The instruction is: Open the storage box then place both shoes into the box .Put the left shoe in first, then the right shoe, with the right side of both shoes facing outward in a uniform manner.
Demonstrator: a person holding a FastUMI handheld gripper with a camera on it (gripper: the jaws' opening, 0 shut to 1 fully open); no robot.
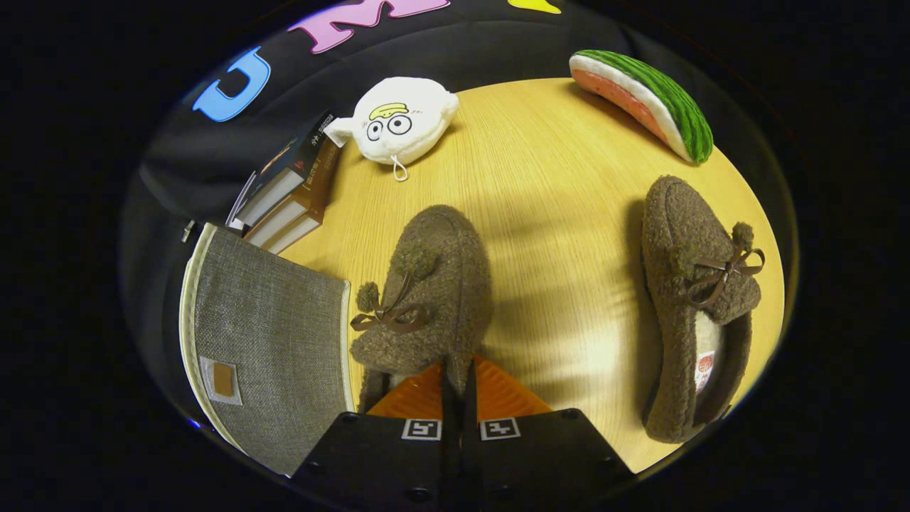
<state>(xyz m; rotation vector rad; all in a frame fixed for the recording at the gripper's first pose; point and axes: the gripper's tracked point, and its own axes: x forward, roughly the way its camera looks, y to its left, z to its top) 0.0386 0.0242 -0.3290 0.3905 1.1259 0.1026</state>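
My claw (455,370) is clenched, fingers drawn almost together on the side wall of the near shoe (426,284), right at its opening. The wall is pinched between them as far as I can judge; the contact itself is partly hidden by the fingers.

Near shoe: fuzzy, bow and pompom on top, toe pointing away from me, sitting on the wooden table (561,185), just beside the grey fabric storage box (263,334). The box lid looks closed and flat. Second shoe (693,299) lies well apart on the other side, toe also away.

Risks as I read them:
- Box not visibly open. Carrying a shoe to it now means nowhere to put it.
- Thin soft collar gives a weak hold; the shoe could droop or slip out on lifting.
- Which shoe is the left one, I cannot tell for sure. Wrong order spoils the task.
- Books (288,199) stand beyond the box; a swinging shoe may clip them.
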